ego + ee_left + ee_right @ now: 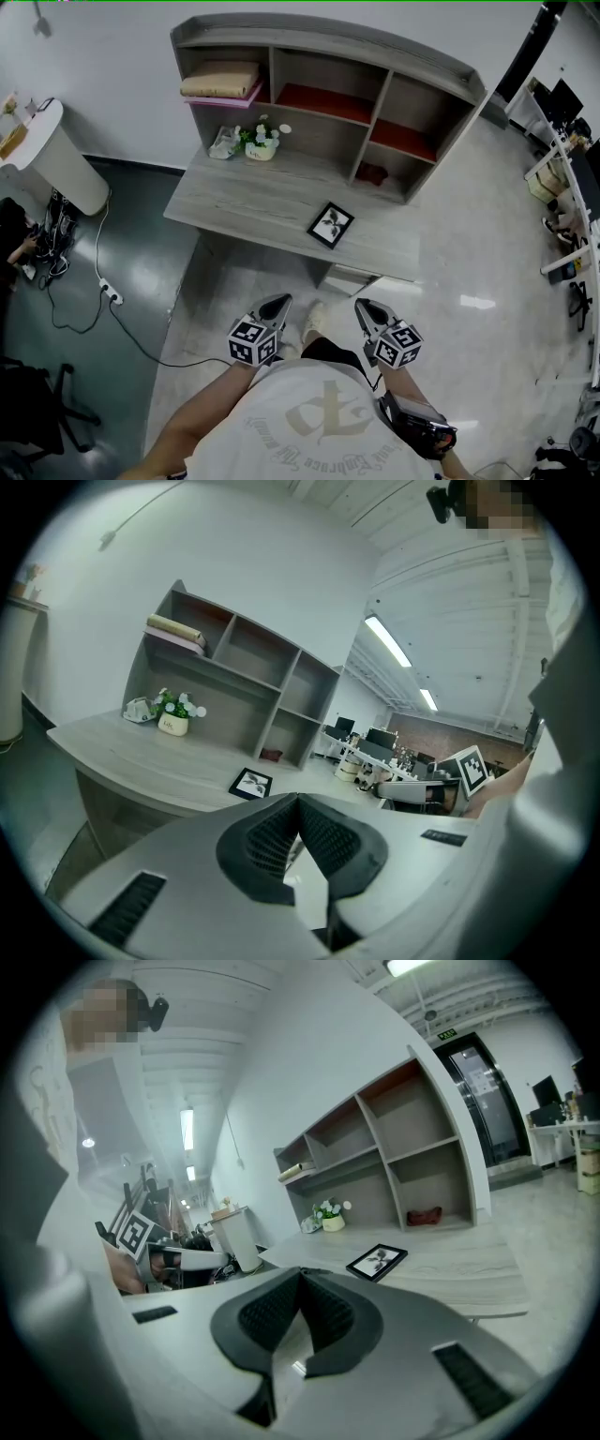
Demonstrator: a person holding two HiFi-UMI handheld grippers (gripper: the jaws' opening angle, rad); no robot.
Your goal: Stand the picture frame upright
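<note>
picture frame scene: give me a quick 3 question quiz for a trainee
1. True or false: the picture frame stands upright on the desk.
2. Where is the flower pot? A) on the desk, below the shelf unit's left compartment B) in a red-floored compartment C) on the floor
3. Fill in: the jaws of the left gripper and the right gripper are ____.
Key: 1 false, it lies flat; 2 A; 3 shut, both empty.

The print in the frame [330, 225] is too small to tell. So is a dark red thing [371, 173] in the shelf [328, 37]. The bottom edge cuts the person's arms [187, 431].
</note>
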